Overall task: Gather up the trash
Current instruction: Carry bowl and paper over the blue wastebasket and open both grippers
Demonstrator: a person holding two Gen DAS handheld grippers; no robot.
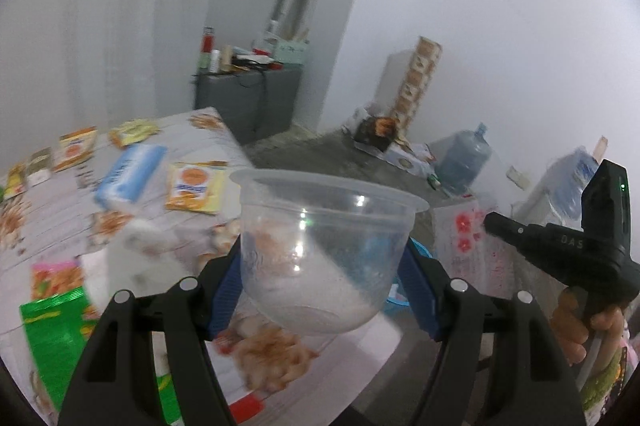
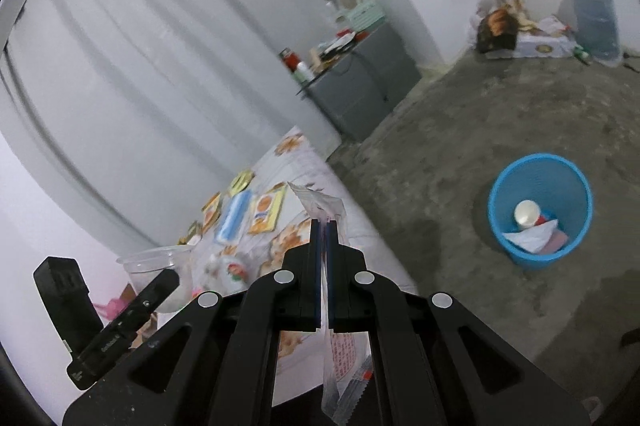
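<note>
The left gripper's [image 1: 324,278] jaws stand wide and clamp a clear cup [image 1: 326,250] between the blue pads [image 1: 226,298], one pad on each side wall. The right gripper's [image 2: 325,226] jaws are pressed tight together on a clear wrapper [image 2: 320,204], which runs lengthwise through them: one crinkled end juts past the fingertips, the other hangs out below with red print on it.

The cup sits upright in the grip, mouth up and tipped a little toward the camera, its axis roughly vertical. It hangs over the near edge of the table [image 1: 192,246]. The wrapper's long axis follows the fingers, pointing out over the table's corner.

The left view shows the table's litter: a blue tissue pack [image 1: 130,172] beyond the cup, an orange sachet [image 1: 196,188] just beside that pack, and a green packet [image 1: 54,330] at the near left. It also shows the hand [image 1: 588,322] on the right gripper's handle, right of the table. Motion blur smears the sachets, so their print cannot be read.

Only the right view shows the blue bin [image 2: 540,210] fully: it stands on the concrete floor [image 2: 440,166], well right of the table, with a white cup and papers inside. In the left view just a blue sliver, probably the bin, peeks out behind the cup.
</note>
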